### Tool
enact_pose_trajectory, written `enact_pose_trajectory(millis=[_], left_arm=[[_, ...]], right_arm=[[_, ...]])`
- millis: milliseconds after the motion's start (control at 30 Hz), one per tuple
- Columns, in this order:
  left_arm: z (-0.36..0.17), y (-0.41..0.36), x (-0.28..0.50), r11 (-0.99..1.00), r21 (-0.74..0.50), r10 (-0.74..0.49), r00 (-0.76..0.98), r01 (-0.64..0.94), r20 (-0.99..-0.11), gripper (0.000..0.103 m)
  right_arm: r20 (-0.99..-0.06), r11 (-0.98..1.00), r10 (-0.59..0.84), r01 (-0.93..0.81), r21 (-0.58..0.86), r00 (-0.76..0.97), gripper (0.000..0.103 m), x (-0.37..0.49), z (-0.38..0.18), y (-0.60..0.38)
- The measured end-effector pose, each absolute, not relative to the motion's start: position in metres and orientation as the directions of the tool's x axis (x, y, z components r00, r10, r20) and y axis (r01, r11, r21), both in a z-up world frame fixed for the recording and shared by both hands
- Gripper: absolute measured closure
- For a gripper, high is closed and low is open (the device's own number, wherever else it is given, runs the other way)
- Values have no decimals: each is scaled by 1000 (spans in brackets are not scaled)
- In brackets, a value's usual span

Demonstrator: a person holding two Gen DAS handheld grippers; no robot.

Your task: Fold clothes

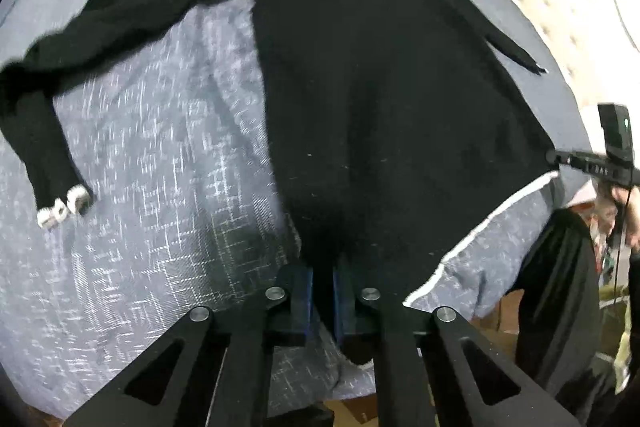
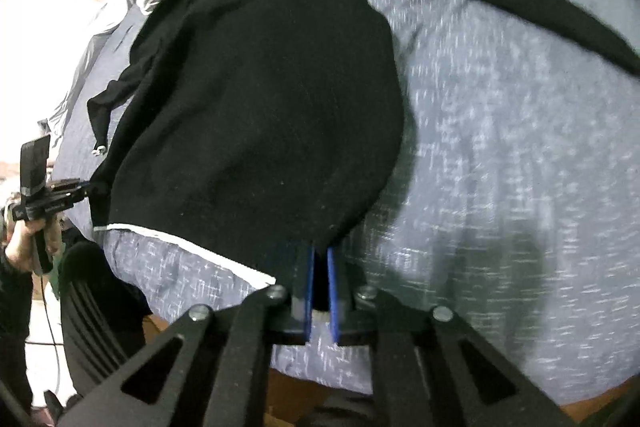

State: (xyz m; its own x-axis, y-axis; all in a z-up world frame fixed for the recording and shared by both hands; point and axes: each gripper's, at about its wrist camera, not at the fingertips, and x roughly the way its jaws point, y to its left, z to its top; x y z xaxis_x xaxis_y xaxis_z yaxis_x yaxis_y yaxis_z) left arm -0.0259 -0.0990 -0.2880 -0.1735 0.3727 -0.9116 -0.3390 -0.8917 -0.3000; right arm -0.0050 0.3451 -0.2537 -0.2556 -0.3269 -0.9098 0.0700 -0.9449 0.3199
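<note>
Left wrist view: the left gripper point(image 1: 323, 287) pinches one bottom corner of a black sweater point(image 1: 380, 87) spread face-up on a grey bedspread point(image 1: 152, 155), its blue-lined jaws closed on the hem. One sleeve point(image 1: 52, 131) trails off to the side, a pale cuff at its end. The right gripper point(image 1: 560, 157) shows at the far hem corner.

Right wrist view: the right gripper point(image 2: 319, 267) clamps the opposite hem corner of the sweater point(image 2: 260, 87), jaws closed on dark cloth; the other sleeve point(image 2: 520, 7) stretches across the bedspread point(image 2: 520, 167). The left gripper point(image 2: 86, 187) appears at the far corner.

The fold appears only beginning: with both bottom corners held, the next move likely calls for lifting the hem evenly and carrying it toward the collar.
</note>
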Motion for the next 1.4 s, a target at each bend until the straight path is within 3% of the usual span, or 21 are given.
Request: enact_pose_trajectory(millis=[233, 600, 767, 800, 867, 933, 1033, 1333, 1400], left_arm=[[-258, -104, -10, -889, -279, 367, -198, -363, -909, 97], [-274, -125, -9, -916, -270, 329, -171, -297, -929, 93], [-243, -133, -34, -926, -243, 320, -263, -287, -910, 83], [-236, -135, -42, -928, -242, 321, -281, -283, -904, 74], [-224, -135, -60, -930, -233, 320, -316, -283, -893, 64], [-213, -133, -81, -931, -217, 316, -348, -293, -883, 63], [-199, -128, -116, -931, -197, 313, -392, -307, -865, 63], [-194, -116, -231, -936, -163, 295, -444, -312, -846, 53], [-200, -117, -253, -936, -181, 308, -446, -303, -840, 45]], right_arm=[[-928, -961, -270, 137, 242, -255, 100, 22, -229, 346], [-934, -955, -291, 122, 271, -208, 99, 28, -252, 349], [-903, -954, -301, 93, 286, -306, 96, 10, -222, 369], [-897, -954, -300, 90, 287, -324, 93, 3, -216, 372], [-883, -955, -295, 85, 284, -365, 86, -14, -205, 378], [-866, -956, -290, 82, 282, -407, 72, -34, -194, 383], [-838, -953, -294, 79, 291, -459, 62, -72, -182, 390], [-801, -953, -292, 88, 290, -523, 61, -205, -173, 395], [-798, -951, -300, 99, 293, -522, 61, -234, -177, 389]])
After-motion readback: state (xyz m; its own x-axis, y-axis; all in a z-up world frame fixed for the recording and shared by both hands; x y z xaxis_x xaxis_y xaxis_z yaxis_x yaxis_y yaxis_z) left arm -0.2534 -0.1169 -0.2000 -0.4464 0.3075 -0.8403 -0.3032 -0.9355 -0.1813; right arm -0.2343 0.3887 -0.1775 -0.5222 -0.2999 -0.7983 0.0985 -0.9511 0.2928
